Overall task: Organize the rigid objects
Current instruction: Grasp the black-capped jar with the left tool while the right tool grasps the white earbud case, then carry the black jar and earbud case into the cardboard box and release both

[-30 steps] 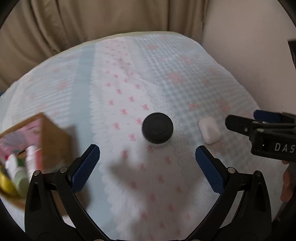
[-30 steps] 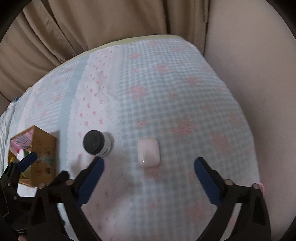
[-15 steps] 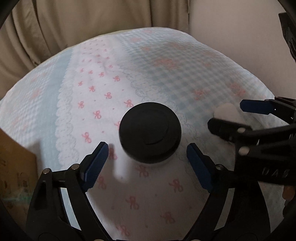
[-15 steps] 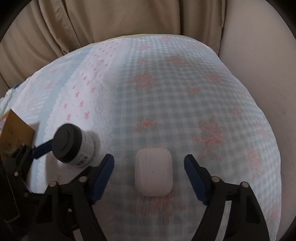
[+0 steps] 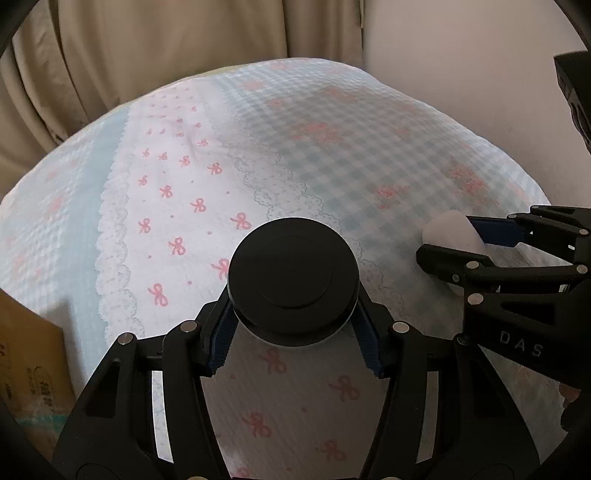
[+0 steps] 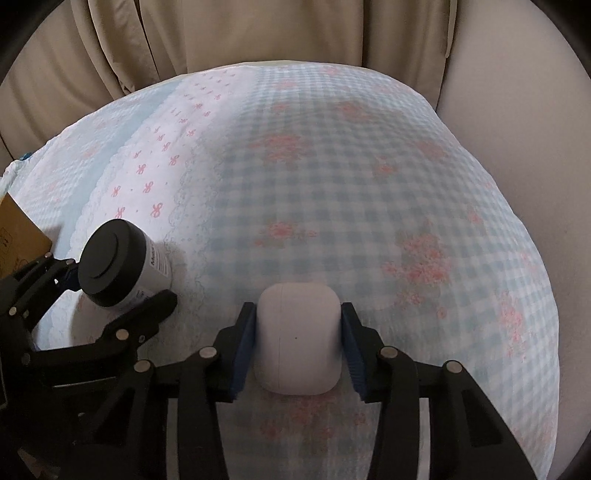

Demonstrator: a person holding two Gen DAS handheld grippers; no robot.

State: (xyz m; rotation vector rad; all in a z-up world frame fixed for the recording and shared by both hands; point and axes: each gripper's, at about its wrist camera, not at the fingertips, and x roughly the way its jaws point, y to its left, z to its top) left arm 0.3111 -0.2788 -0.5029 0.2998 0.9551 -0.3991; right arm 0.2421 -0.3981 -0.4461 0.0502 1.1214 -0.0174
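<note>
A small jar with a black lid [image 5: 293, 280] stands on the patterned bedspread [image 5: 177, 206], and my left gripper [image 5: 294, 334] is shut on it, blue pads pressing both sides below the lid. The right wrist view shows the same jar [image 6: 118, 267] at the left, held by the left gripper [image 6: 118, 291]. A white earbud case [image 6: 297, 339] lies flat on the checked cloth [image 6: 332, 184] with my right gripper [image 6: 297, 345] shut on it, pads against its two sides. In the left wrist view the case [image 5: 448, 232] peeks out between the right gripper's [image 5: 458, 240] fingers.
A brown cardboard box [image 5: 26, 369] stands at the left edge, its corner also visible as the box [image 6: 18, 236] in the right wrist view. Beige curtains [image 6: 221, 33] hang behind the bed and a pale wall [image 6: 517, 92] borders its right side.
Both grippers came down onto the bedspread and closed: the left around the black-lidded jar, the right around the white earbud case. Both objects now look larger and sit between the pads.
</note>
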